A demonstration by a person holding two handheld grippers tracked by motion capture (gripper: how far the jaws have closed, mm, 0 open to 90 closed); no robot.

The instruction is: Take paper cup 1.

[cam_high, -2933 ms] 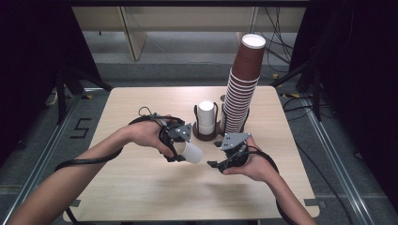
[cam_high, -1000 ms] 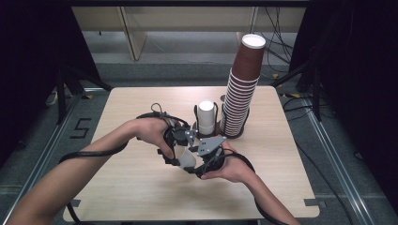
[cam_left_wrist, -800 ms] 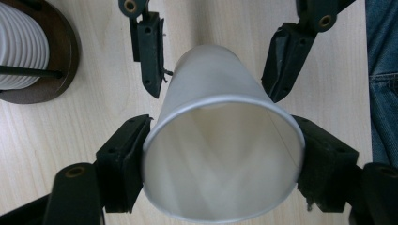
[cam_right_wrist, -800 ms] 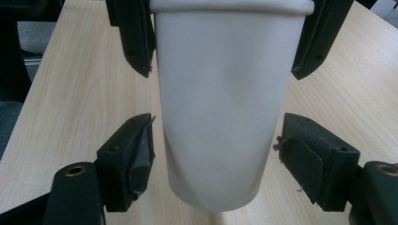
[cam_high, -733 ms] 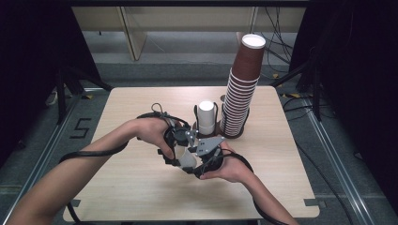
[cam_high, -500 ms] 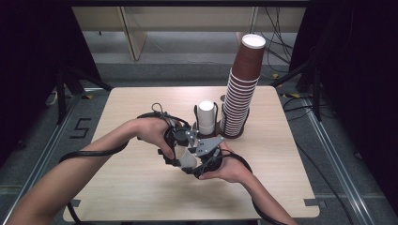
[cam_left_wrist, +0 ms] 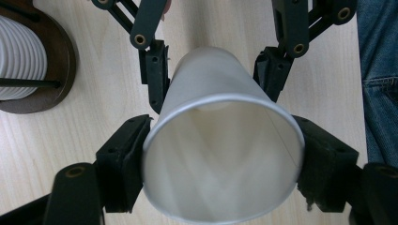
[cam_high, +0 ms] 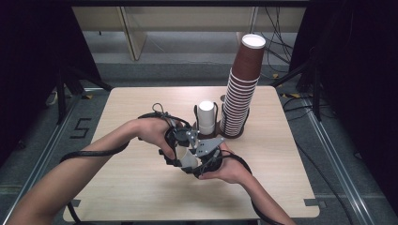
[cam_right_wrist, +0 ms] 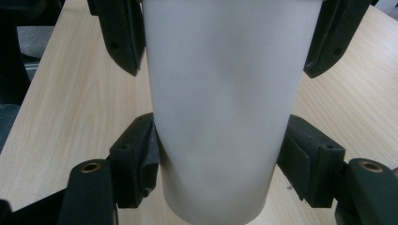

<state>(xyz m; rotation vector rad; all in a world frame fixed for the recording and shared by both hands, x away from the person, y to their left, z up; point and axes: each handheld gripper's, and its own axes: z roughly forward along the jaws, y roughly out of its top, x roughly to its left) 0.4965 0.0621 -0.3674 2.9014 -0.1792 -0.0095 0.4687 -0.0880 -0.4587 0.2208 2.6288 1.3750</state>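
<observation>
A white paper cup (cam_high: pixel 188 158) sits just below the middle of the high view, lifted between two claws over the wooden worktop (cam_high: pixel 117 187). The left claw (cam_left_wrist: pixel 220 154) pinches the cup at its wide rim, one pad on each side, with the open mouth facing its camera. The right claw (cam_right_wrist: pixel 218 159) has just been closing, and its pads now press on the cup's narrower lower body from both sides. In the upper middle of the high view a short stack of white cups (cam_high: pixel 205 117) stands in a holder, and just to its right rises a tall stack of brown cups (cam_high: pixel 240 89).
</observation>
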